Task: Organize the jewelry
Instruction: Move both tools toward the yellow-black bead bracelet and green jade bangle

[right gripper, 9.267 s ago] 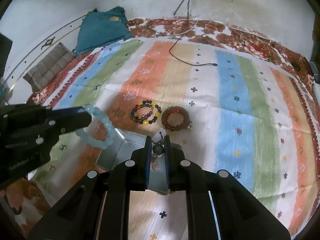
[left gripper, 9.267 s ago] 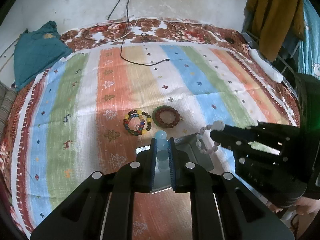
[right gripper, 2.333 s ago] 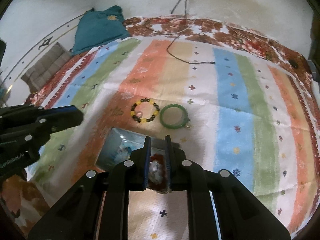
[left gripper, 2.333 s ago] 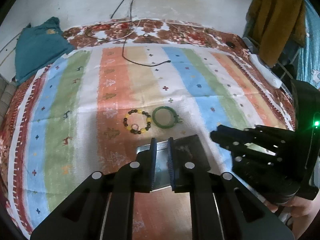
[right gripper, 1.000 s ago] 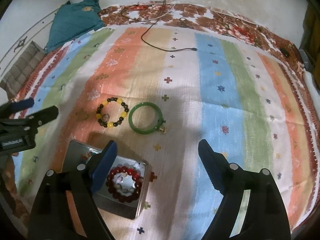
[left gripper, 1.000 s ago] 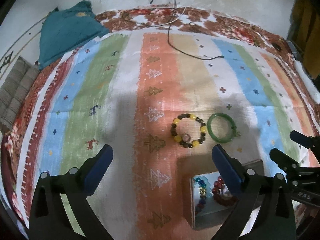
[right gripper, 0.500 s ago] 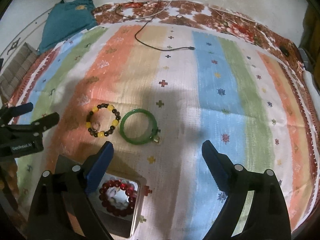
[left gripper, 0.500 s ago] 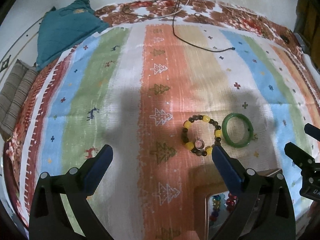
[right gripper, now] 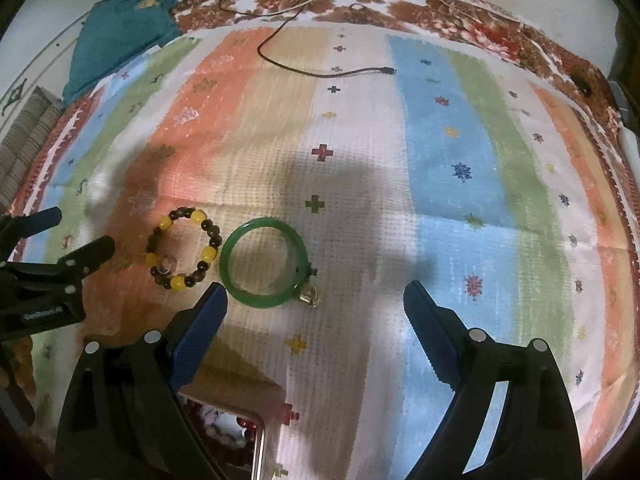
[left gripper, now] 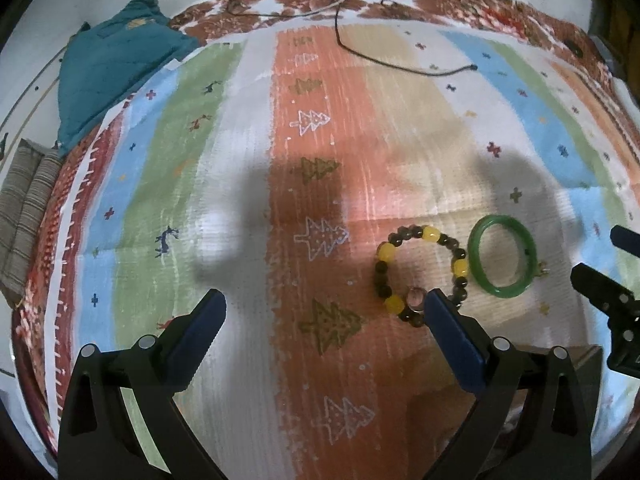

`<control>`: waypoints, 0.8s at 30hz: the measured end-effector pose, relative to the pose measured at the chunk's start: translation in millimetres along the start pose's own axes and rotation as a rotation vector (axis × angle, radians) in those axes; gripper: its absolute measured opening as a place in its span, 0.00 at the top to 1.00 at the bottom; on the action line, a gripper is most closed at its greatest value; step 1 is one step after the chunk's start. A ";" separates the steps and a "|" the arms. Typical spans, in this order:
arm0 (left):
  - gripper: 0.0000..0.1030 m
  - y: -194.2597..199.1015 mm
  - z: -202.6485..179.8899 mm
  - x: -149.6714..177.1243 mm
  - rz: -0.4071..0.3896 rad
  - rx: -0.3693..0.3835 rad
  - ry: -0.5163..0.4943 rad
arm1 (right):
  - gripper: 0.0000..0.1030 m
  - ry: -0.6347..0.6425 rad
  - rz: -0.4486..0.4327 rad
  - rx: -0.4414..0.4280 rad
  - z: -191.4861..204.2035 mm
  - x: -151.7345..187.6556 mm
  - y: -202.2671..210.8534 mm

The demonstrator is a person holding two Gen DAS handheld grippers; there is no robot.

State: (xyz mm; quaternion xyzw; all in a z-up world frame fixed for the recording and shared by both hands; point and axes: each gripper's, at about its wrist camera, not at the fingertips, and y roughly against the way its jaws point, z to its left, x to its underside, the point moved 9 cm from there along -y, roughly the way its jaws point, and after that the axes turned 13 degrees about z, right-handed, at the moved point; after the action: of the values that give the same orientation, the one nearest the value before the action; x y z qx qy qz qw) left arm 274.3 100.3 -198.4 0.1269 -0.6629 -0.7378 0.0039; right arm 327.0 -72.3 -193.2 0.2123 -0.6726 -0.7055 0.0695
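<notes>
Both claws gape wide, holding nothing. The left gripper (left gripper: 324, 304) has the beaded bracelet (left gripper: 420, 270) just ahead of its right finger (finger overlapping it). The green bangle (right gripper: 265, 266) lies just ahead-left of the right gripper (right gripper: 316, 294).

place: home bedroom | cues: striped bedspread (right gripper: 440, 128), floral sheet (right gripper: 460, 4), teal garment (left gripper: 112, 68), charging cable (right gripper: 320, 68)

We look down close over the striped cloth (left gripper: 248, 200) from both wrists, sharing the beaded bracelet (left gripper: 420, 270) at four o'clock left, nine o'clock right.
</notes>
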 end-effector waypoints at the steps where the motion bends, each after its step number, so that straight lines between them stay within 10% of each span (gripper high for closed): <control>1: 0.06 -3.9 0.2 -0.5 0.009 0.002 -0.001 | 0.12 0.003 0.006 0.002 0.1 -0.8 -3.0; 24: 0.07 -47.7 -12.2 -19.2 0.084 0.062 -0.015 | 0.12 -0.004 0.083 0.014 0.2 -20.2 -51.4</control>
State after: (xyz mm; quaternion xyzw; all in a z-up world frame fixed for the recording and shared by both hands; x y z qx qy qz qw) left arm 303.0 97.4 -242.8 0.0933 -0.6902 -0.7171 0.0262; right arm 354.8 -59.9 -239.4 0.1831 -0.6860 -0.6976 0.0957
